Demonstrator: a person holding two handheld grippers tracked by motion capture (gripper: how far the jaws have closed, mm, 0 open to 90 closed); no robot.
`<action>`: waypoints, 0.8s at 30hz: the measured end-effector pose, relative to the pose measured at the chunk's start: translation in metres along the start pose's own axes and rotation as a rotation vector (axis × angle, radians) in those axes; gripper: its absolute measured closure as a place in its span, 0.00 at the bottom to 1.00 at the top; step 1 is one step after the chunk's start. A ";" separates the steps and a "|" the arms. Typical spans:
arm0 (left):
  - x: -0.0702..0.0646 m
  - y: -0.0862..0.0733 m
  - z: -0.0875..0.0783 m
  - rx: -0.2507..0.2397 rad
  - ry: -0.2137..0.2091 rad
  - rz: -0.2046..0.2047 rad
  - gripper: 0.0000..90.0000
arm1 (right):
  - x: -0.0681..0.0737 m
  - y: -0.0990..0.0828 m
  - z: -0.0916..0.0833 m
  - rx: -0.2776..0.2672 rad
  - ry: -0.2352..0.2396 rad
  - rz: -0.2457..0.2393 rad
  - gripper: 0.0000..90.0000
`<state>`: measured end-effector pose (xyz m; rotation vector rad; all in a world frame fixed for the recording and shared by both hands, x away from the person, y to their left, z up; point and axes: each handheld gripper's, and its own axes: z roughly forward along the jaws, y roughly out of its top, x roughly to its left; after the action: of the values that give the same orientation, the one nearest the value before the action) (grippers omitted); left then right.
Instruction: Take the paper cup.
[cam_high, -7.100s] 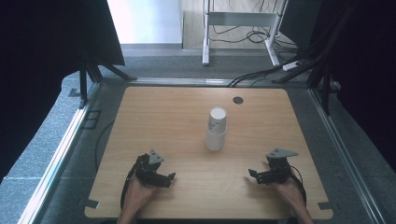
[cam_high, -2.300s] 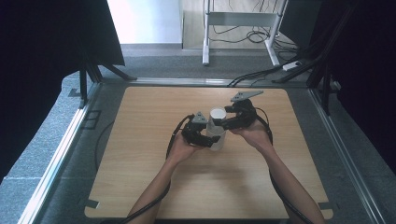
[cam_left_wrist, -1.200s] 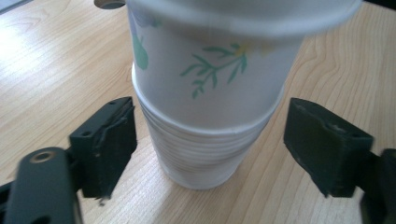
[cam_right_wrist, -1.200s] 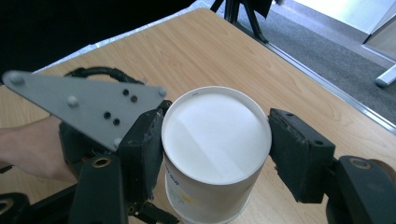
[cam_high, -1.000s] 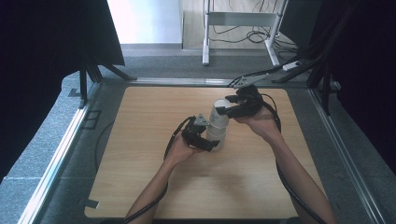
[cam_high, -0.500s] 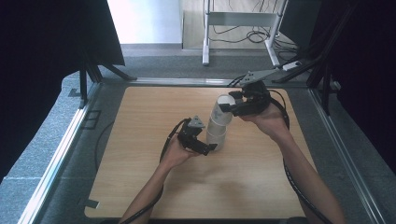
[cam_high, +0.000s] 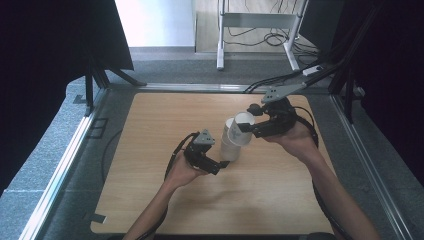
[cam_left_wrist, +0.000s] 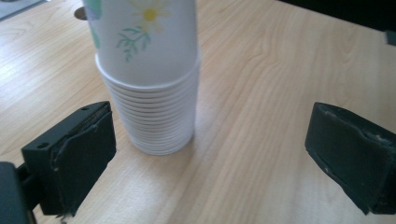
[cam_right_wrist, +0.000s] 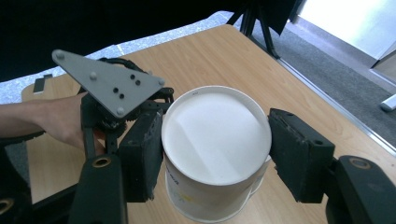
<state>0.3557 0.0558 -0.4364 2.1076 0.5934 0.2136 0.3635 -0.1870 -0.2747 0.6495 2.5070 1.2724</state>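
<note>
A stack of white flower-printed paper cups (cam_high: 229, 147) (cam_left_wrist: 149, 93) stands upside down at the middle of the wooden table (cam_high: 150, 130). My right gripper (cam_high: 245, 126) (cam_right_wrist: 215, 154) is shut on the top cup (cam_high: 243, 121) (cam_right_wrist: 215, 126), with one pad on each side. The cup hangs tilted just above and to the right of the stack. My left gripper (cam_high: 221, 165) (cam_left_wrist: 205, 158) lies low at the stack's near left. Its jaws have just been opening and stand wide, clear of the stack's base.
A small dark disc (cam_left_wrist: 80, 14) lies on the table beyond the stack. Black curtains hang at both sides, and a metal rail (cam_high: 60, 170) runs along the table's left edge. In the right gripper view the left gripper's grey plate (cam_right_wrist: 109, 81) sits close behind the held cup.
The right gripper has carried the top cup up and to the right, off the stack. The left gripper has let go of the stack's base and drawn back toward the person.
</note>
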 end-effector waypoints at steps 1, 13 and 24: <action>0.000 0.000 0.000 0.000 0.000 0.000 0.02 | 0.001 -0.002 0.001 0.001 0.002 -0.002 0.42; -0.019 -0.013 -0.005 -0.054 -0.046 0.019 0.04 | 0.017 -0.034 0.009 -0.005 0.059 0.002 0.42; -0.033 -0.025 0.001 -0.065 -0.095 0.062 0.06 | 0.026 -0.070 0.028 -0.013 0.112 0.030 0.42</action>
<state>0.3191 0.0509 -0.4550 2.0622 0.4590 0.1642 0.3332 -0.1910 -0.3482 0.6320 2.5849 1.3699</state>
